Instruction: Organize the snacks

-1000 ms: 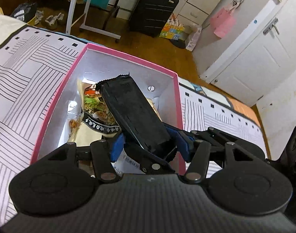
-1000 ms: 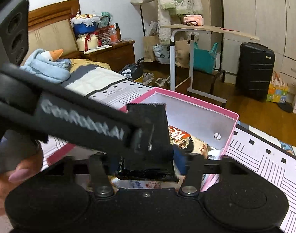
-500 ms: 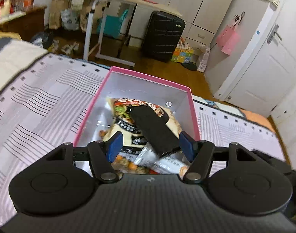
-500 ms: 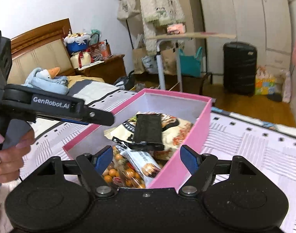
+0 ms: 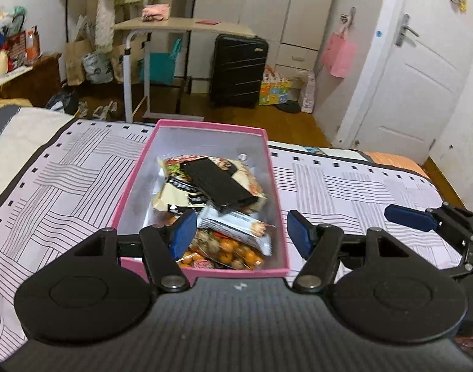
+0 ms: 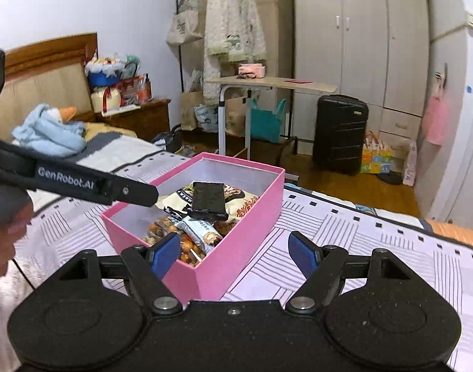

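Showing left claw (image 5: 238, 231) and right claw (image 6: 234, 252) both open and empty near the pink box (image 6: 236, 254) on the bed, black snack pack (image 6: 209, 201) resting loosely atop the packets inside, liable to slide off if the box is nudged.

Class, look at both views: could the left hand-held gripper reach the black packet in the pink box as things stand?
Probably yes. The black packet lies on top of the other snacks in the open pink box, nothing covering it. The left hand-held gripper is open, empty and faces the box.
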`<state>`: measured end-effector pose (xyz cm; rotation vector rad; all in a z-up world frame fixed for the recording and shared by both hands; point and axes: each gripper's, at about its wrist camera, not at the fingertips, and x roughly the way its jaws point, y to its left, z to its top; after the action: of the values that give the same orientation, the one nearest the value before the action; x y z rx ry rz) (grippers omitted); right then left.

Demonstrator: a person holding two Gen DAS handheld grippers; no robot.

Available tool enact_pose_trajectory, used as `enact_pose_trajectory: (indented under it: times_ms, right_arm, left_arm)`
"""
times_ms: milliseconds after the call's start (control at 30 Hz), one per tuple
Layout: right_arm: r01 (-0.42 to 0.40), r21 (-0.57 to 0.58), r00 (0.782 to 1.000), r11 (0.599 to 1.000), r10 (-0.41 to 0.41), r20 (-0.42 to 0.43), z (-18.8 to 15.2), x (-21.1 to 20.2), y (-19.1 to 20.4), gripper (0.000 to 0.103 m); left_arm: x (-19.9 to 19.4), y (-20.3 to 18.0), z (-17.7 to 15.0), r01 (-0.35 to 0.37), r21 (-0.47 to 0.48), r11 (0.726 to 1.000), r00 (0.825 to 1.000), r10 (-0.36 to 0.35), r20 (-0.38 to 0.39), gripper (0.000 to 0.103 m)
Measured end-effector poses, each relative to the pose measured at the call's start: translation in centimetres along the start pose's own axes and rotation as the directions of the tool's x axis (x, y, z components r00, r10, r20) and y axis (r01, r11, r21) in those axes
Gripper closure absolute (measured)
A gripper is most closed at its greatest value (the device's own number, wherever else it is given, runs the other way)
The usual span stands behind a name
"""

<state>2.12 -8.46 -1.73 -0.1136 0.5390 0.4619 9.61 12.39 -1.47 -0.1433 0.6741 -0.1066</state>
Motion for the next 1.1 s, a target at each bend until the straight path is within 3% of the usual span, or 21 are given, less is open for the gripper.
enact_pose_trajectory:
  times_ms: [300, 533, 767, 833, 933, 1100]
  right_arm:
    - [0.102, 0.081, 0.995, 0.992, -0.100, -0.020, -1.3, -3.5, -1.2, 0.021]
    - [0.194, 0.156, 0.978, 0.969, -0.178, -0.112, -2.9, -4.9, -3.0, 0.021]
    - [0.227, 0.182, 0.969, 0.957, -0.205, -0.135, -4.3, -5.7, -3.6, 0.021]
    - [0.247, 0.182, 0.965, 0.952, -0.226, -0.133, -4.2, -5.9, -3.6, 0.019]
    - [0.288, 0.199, 0.955, 0.937, -0.267, -0.127, -4.1, -6.2, -3.6, 0.004]
    - [0.307, 0.231, 0.951, 0.923, -0.291, -0.101, -4.7, -6.2, -3.6, 0.004]
  left_arm:
    - [-3.1, -3.3, -2.6, 0.012, 0.071, 0.997, 1.000, -0.011, -0.015, 0.037]
    - [-4.2, -4.3, -4.0, 0.023, 0.085, 0.996, 0.999, -0.020, -0.042, 0.034]
    - [-4.3, -5.2, -4.7, -0.034, 0.115, 0.993, 0.996, 0.043, -0.083, 0.033]
    - [-4.4, -5.3, -4.8, -0.032, 0.118, 0.992, 0.996, 0.042, -0.085, 0.033]
    - [-4.5, -5.6, -5.0, -0.037, 0.121, 0.992, 0.996, 0.046, -0.074, 0.026]
    - [-4.8, -5.9, -5.3, -0.042, 0.130, 0.991, 0.997, 0.050, -0.060, 0.017]
